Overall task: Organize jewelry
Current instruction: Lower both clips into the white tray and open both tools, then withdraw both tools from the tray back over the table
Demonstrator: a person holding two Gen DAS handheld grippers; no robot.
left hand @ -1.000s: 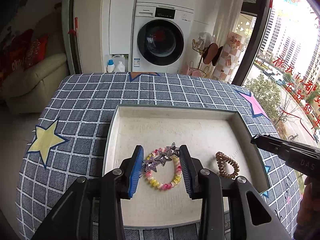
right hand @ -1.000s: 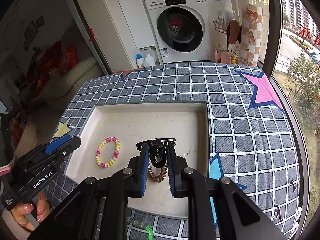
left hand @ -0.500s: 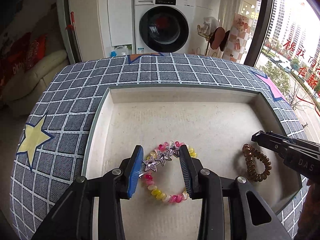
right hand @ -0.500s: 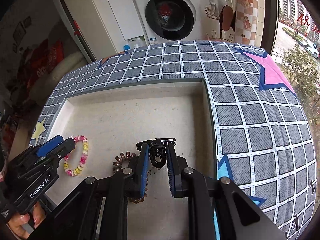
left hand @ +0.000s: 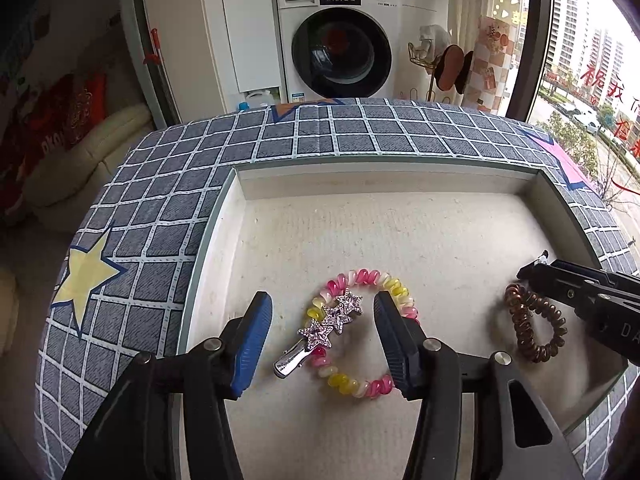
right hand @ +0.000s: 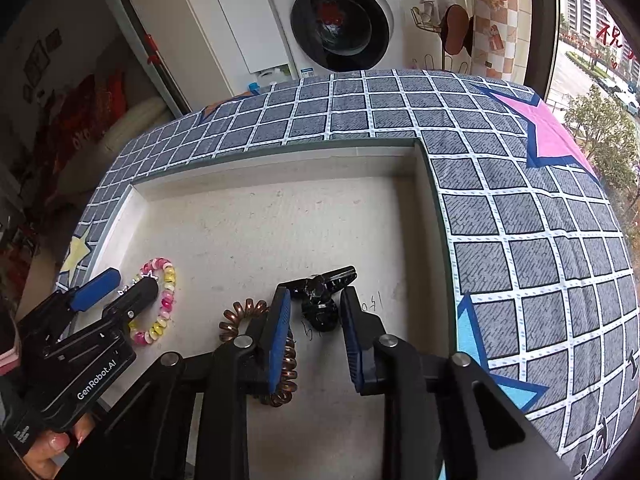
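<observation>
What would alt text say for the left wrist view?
The left gripper is opening over a silver star hair clip, which lies across a pink-and-yellow coil bracelet in a shallow tray. A brown coil hair tie lies right.

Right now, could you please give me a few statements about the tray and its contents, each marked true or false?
1. The star hair clip lies across the pink-and-yellow bracelet. True.
2. The brown coil hair tie sits outside the tray. False: it lies inside the tray.
3. The black claw clip sits between the right gripper fingers, which are opening. True.
4. The left gripper clamps the bracelet. False: its fingers stand apart from both pieces.
5. The tray is divided into compartments. False: one open space.
</observation>
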